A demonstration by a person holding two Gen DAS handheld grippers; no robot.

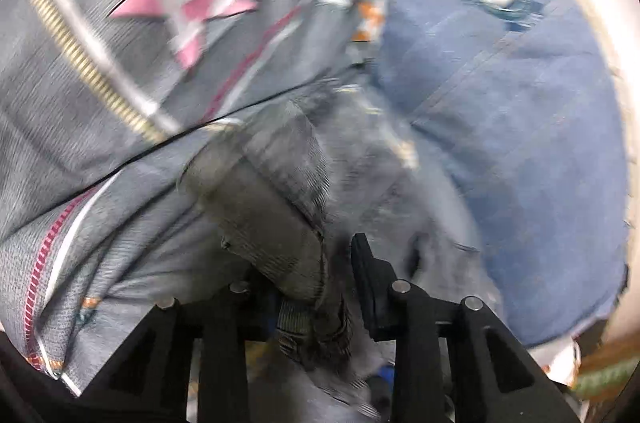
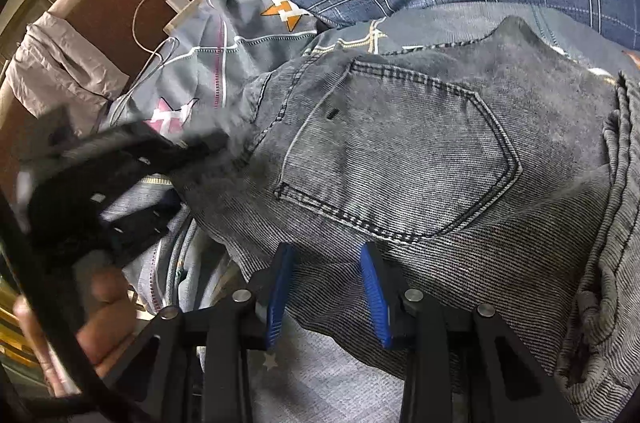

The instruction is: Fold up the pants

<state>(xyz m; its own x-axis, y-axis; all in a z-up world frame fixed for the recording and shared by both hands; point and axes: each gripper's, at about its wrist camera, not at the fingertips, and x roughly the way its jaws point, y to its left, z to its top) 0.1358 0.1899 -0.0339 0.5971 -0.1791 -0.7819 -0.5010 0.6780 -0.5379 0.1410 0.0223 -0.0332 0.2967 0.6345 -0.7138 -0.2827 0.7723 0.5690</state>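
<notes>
The left tool (image 1: 320,263) is pinched on the waistband corner of the grey pants (image 2: 400,151), which lie pocket-up on the patterned bedsheet (image 1: 100,35). The right tool (image 2: 326,287), half open, straddles their near edge without pressing. Best to lift both corners evenly, keeping the cloth taut.

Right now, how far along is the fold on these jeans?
Early. Done: the jeans lie on the bedsheet, back pocket up, still bunched at the right. In hand: the left tongs pinch a denim fold; the right tongs straddle the near hem, pads not clearly pressing. Left: no flat fold shows yet.
</notes>
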